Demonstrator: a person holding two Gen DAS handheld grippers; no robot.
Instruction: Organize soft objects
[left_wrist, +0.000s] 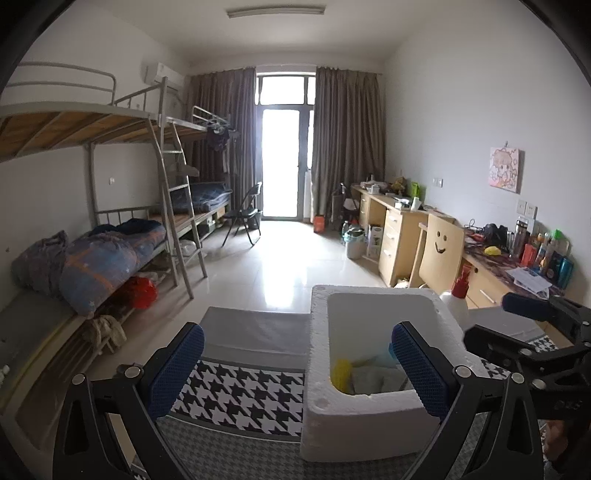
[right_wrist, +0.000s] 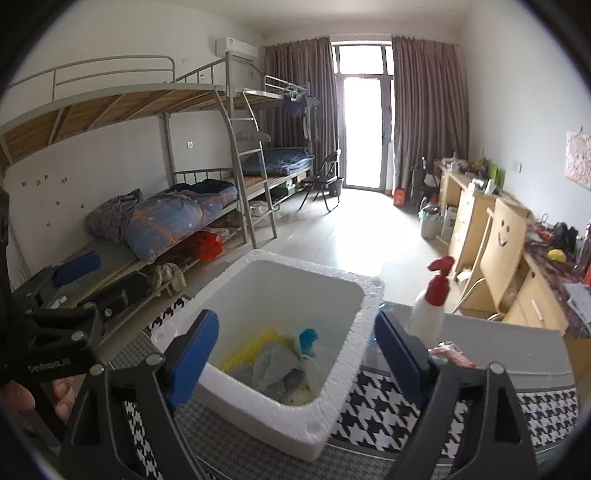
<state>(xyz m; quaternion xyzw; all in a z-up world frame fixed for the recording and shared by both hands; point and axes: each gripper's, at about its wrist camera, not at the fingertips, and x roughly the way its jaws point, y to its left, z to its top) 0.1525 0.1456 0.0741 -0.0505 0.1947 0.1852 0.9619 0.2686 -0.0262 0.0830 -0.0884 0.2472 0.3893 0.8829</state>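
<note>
I see the tabletop (right_wrist: 491, 339) under its houndstooth cloth (left_wrist: 240, 395), carrying the white foam box (right_wrist: 343, 354); yellow (right_wrist: 255, 349), grey (right_wrist: 273, 363) and blue soft pieces (right_wrist: 308, 338) lie heaped inside it. My left gripper (left_wrist: 297, 369) and right gripper (right_wrist: 295, 354) hover over the box, jaws apart and empty, and a spray bottle (right_wrist: 430, 306) stands just beside it

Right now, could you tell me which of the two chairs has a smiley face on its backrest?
The light wooden chair at the desk has it; the black folding chair near the balcony door has none.
</note>
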